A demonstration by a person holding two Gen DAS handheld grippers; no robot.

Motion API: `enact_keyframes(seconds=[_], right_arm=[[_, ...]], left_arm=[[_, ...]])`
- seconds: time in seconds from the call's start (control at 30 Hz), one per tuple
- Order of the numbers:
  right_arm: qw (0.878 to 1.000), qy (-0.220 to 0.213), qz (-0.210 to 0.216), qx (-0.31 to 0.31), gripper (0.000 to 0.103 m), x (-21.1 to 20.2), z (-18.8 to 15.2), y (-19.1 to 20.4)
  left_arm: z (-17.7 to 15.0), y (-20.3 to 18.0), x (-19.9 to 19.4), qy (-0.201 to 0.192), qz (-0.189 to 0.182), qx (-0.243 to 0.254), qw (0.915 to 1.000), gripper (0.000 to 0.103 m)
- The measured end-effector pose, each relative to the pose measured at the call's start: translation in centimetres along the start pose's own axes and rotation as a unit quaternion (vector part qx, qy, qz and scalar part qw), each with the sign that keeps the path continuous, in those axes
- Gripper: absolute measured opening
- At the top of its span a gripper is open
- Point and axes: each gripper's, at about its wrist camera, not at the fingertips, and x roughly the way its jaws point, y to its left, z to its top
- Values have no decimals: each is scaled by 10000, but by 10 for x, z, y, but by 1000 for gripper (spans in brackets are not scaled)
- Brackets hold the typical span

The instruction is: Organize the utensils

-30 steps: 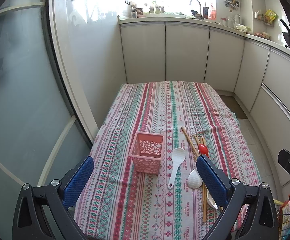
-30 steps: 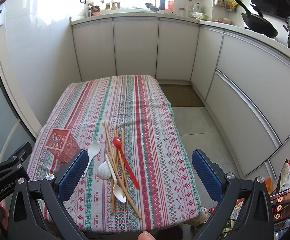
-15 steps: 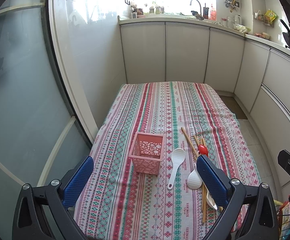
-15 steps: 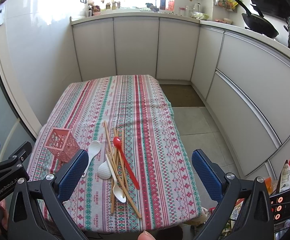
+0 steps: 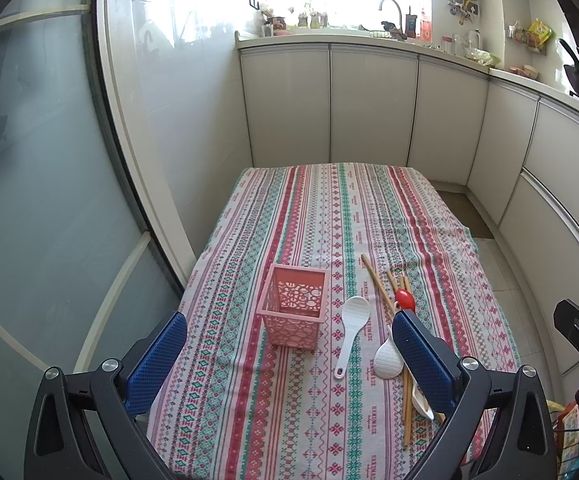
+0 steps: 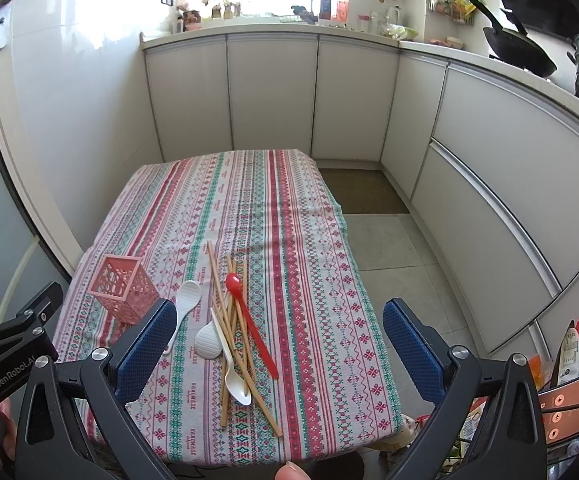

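The pink basket stands upright on the striped cloth, ahead of the left gripper and between its fingers as seen from that wrist. Through its open top only the perforated inner walls show; no utensil is seen in it. In the right wrist view the basket lies ahead and to the left, just beyond the left blue pad.

Left gripper: jaws spread wide, holding nothing, touching nothing. Right gripper: jaws also spread wide, empty, clear of the cloth.

The utensils lie loose on the cloth, right of the basket. A white spoon lies alone, just beside the basket. A second white spoon lies at the left edge of the chopsticks.

The left wrist view hides most of this pile behind its right finger; only the bowl of the red spoon shows. The right wrist view shows the pile whole, ahead and between the fingers: the chopsticks cross in a loose heap, the red spoon lies slanted over them, and a third white spoon lies among the sticks with its bowl toward the gripper. The lone spoon and the second spoon lie left of the heap. This view also shows a fingertip at the bottom edge.
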Motion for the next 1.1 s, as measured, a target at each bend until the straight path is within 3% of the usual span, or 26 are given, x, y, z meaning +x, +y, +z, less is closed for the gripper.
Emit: enact_keyframes(seconds=[0.43, 0.57, 0.77, 0.9, 1.1], right_arm=[[9999, 123, -73, -41, 103, 9, 12, -6], [9994, 247, 31, -231, 103, 21, 23, -7], [9966, 677, 133, -455, 103, 50, 35, -15], [9947, 958, 270, -265, 103, 70, 44, -37], [9901, 1369, 254, 154, 103, 111, 50, -80]], left_arm=[[12, -2, 10, -79, 68, -207, 9997, 103], [24, -10, 17, -125, -91, -56, 9999, 103], [41, -29, 46, 474, -623, 153, 9968, 103], [52, -45, 62, 729, -760, 382, 9937, 103], [70, -76, 109, 1368, -1311, 473, 9807, 99]])
